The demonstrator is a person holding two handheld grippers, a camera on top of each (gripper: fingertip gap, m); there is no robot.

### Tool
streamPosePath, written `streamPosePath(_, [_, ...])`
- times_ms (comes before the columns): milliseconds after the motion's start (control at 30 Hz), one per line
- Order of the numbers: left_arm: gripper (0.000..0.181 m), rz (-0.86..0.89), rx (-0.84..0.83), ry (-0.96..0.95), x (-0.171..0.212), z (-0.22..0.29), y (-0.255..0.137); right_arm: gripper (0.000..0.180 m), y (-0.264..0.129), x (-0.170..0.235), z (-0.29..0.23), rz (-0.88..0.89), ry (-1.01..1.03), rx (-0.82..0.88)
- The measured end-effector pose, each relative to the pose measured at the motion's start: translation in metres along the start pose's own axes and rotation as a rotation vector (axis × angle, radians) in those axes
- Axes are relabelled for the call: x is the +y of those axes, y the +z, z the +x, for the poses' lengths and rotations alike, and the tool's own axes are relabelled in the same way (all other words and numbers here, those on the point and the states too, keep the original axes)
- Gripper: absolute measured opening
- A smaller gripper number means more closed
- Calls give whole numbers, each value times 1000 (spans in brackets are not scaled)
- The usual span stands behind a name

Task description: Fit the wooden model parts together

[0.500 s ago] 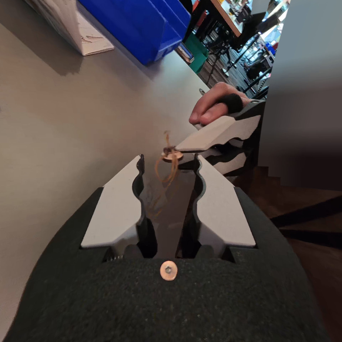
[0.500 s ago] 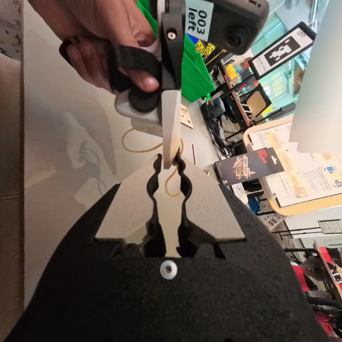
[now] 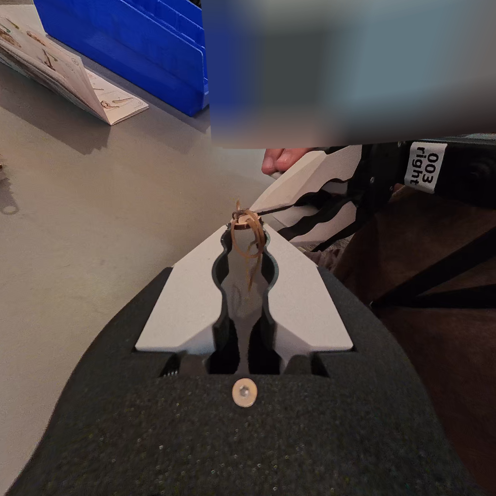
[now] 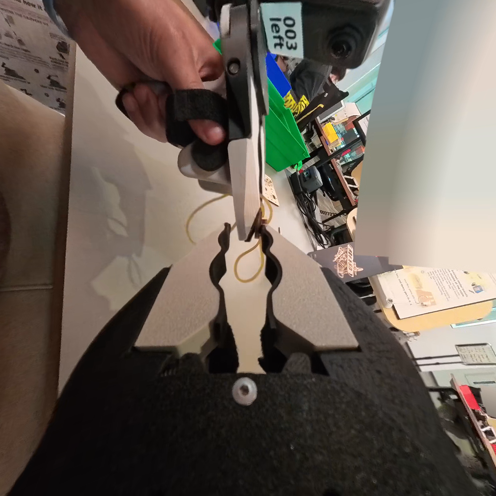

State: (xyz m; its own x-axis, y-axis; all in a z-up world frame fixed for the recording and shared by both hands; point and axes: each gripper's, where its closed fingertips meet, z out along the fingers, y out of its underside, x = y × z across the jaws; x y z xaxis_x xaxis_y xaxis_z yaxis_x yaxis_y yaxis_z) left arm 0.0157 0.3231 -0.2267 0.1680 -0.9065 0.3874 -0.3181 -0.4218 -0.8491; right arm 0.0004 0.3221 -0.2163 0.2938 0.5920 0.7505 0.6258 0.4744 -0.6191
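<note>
1. The left wrist view alone shows a blue plastic bin (image 3: 139,51) at the upper left, with an open instruction booklet (image 3: 80,80) lying on the grey table (image 3: 94,214) beside it.
2. The right wrist view alone shows a green bin (image 4: 281,134) near top centre, a dark printed box (image 4: 346,261) at mid right, and a flat perforated wooden sheet (image 4: 269,189) on the table behind the grippers.
3. The small round wooden disc (image 3: 241,221), pale and flat, sits at frame centre in the left wrist view, wrapped by a thin tan rubber band (image 3: 248,241) whose loops hang down between the fingers.
4. The left gripper (image 3: 245,228) has its tips drawn almost together around the disc and band. In the right wrist view it comes down from the top edge-on, a strapped hand (image 4: 161,80) gripping it.
5. The right gripper (image 4: 245,230) has its wavy black-lined fingers set moderately apart, and the left gripper's tip and the band's yellowish loop lie between them. Whether they press on anything, I cannot tell.
6. In the left wrist view the right gripper reaches in from the right, tip meeting the disc.
</note>
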Motion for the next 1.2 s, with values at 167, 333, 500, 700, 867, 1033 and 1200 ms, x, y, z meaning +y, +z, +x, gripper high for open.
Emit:
streamPosePath(167, [15, 8, -21, 34, 1, -8, -8, 22, -1, 0, 4, 27, 70, -2])
streamPosePath(333, [15, 10, -46, 166, 2, -9, -10, 17, -5, -10, 7, 147, 398, -123])
streamPosePath(500, [0, 42, -71, 325, -1, -4, -11, 10, -9, -7, 18, 213, 732, -236])
streamPosePath(700, [0, 20, -55, 316, 4, -3, -5, 12, -2, 2, 5, 160, 810, -303])
streamPosePath(867, [0, 9, -94, 345, 5, -8, -5, 12, -5, 9, 10, 167, 875, -308])
streamPosePath(1033, [0, -96, -356, 608, 11, -30, -6, 29, -3, 13, 15, 171, 1199, -448])
streamPosePath(1200, [0, -153, -517, 844, 10, -32, -6, 41, 9, 14, -2, 101, 1300, -514])
